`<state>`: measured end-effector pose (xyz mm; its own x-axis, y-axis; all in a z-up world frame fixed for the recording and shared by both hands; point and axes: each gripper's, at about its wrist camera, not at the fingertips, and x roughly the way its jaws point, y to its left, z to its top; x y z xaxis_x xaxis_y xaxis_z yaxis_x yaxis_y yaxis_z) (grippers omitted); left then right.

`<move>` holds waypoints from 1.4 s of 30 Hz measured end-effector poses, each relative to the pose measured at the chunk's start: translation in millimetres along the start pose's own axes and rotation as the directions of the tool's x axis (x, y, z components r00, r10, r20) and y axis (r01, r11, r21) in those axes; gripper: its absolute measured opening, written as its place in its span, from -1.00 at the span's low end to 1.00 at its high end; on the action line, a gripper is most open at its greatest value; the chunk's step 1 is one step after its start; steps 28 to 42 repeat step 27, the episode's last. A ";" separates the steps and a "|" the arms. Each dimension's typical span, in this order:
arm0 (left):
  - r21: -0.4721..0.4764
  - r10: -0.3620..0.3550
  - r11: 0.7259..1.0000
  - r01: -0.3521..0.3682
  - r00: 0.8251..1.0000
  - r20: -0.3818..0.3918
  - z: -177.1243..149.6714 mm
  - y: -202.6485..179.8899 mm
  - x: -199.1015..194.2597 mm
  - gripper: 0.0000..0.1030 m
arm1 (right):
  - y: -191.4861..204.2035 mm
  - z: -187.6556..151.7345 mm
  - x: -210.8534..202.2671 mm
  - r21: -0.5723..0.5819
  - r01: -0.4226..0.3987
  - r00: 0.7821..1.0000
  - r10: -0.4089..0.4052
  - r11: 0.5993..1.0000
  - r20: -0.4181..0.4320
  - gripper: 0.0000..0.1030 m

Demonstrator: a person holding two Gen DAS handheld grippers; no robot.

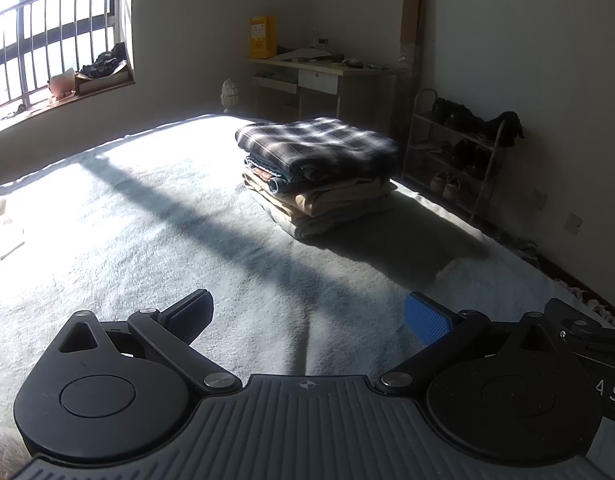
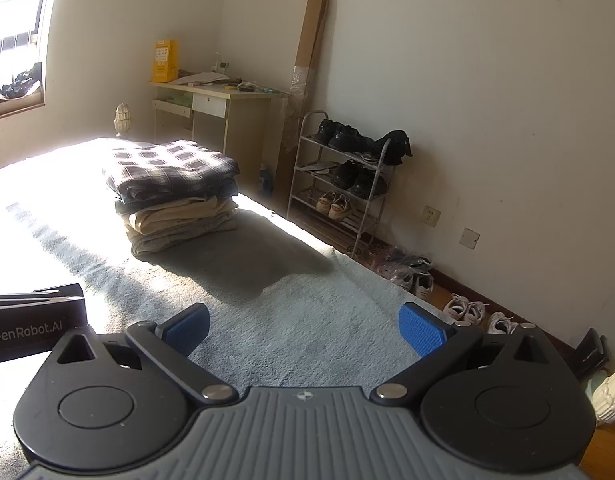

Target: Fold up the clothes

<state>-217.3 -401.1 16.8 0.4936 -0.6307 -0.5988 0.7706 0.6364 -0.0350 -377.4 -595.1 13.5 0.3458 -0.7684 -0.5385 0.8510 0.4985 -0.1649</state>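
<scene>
Where fleece spreads, plaid stack [image 1: 315, 152] (squared) sits.

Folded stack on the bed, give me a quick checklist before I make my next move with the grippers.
1. Left gripper open and holding nothing: ok.
2. Right gripper open and holding nothing: ok.
3. Folded stack sits level, plaid piece on top: ok.
4. Stack rests fully on the bed cover, away from its edge: ok.
5. An unfolded garment within reach to fold next: cannot tell, none shows in either view.
</scene>
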 end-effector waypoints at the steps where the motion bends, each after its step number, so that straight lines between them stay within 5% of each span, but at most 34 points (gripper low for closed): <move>1: -0.001 0.000 1.000 0.000 1.000 0.000 -0.1 0.2 0.1 0.99 | 0.0 -0.1 -0.2 0.000 0.000 1.000 0.000 1.000 0.000 1.00; 42: -0.003 0.002 1.000 -0.002 1.000 -0.006 -0.6 1.1 1.8 0.99 | 1.3 -1.5 0.6 0.004 0.001 1.000 -0.001 1.000 -0.006 1.00</move>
